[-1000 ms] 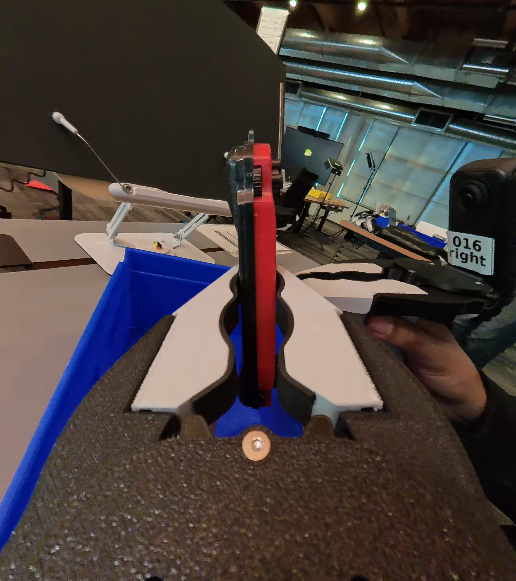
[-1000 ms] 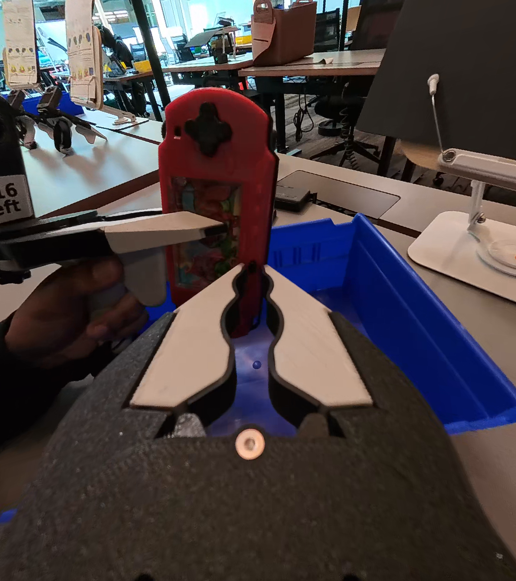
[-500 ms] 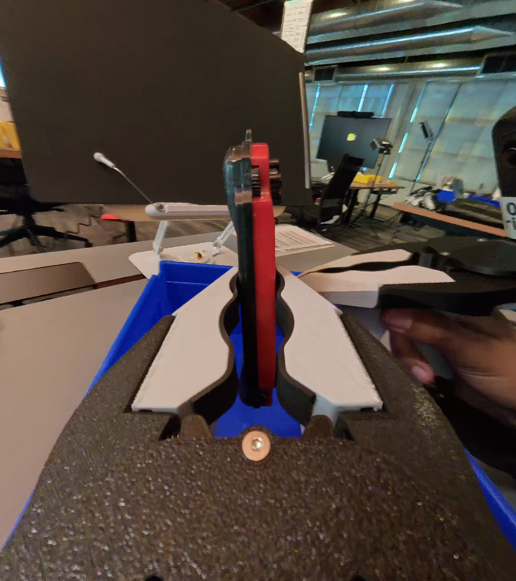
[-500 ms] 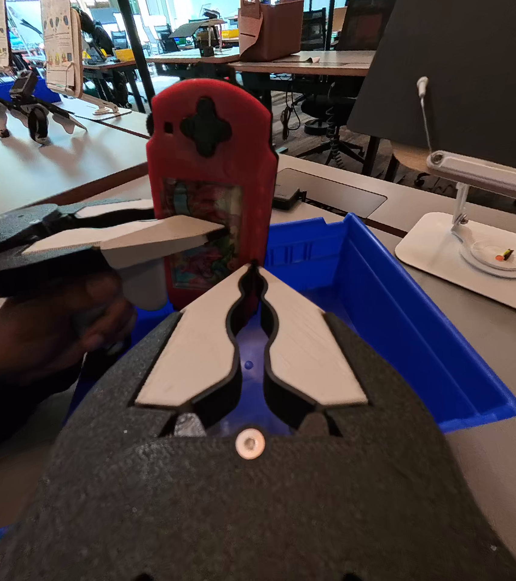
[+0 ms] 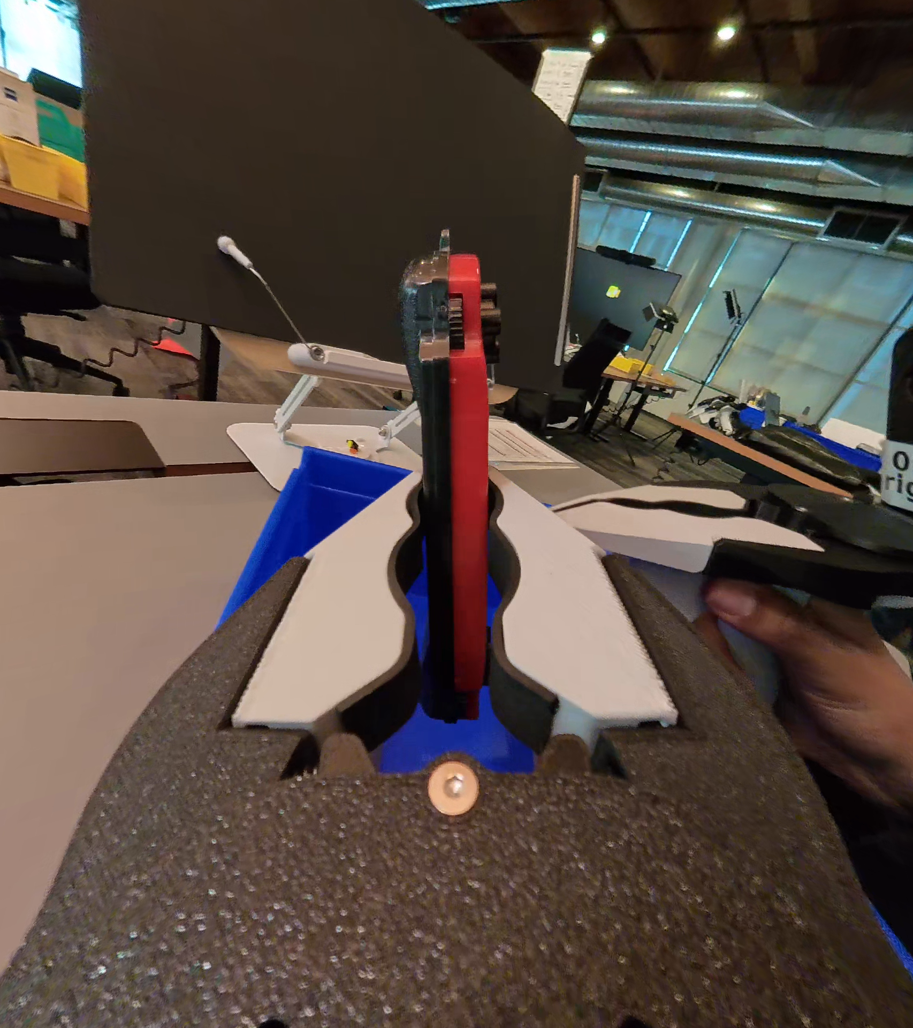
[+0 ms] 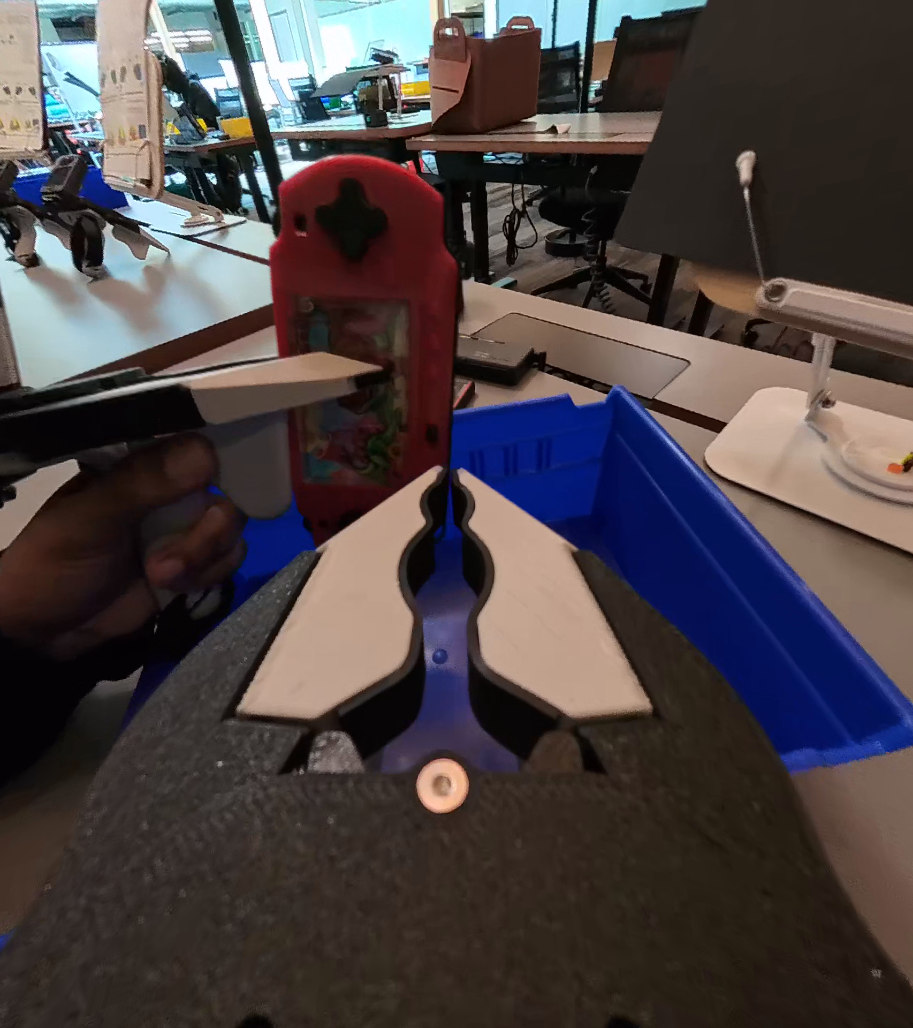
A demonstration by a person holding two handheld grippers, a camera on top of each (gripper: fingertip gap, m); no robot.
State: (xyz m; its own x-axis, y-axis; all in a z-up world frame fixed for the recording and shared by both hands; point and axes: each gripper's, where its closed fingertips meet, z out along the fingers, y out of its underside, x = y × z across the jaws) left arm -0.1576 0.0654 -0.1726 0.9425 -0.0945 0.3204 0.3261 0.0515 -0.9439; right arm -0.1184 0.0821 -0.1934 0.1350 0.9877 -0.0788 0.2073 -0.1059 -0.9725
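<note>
Left tongs clamp the flat red-and-black handheld game toy upright above the blue plastic bin. Right tongs pinched nearly closed at its lower edge, contact unclear. Thin edge grip: it could pivot or drop into the bin.

The handheld game is red in front, black behind, its cross pad black and its screen a multicoloured swirl. The bin is bright blue, the counter pale grey. Both tools have white fingers.
</note>
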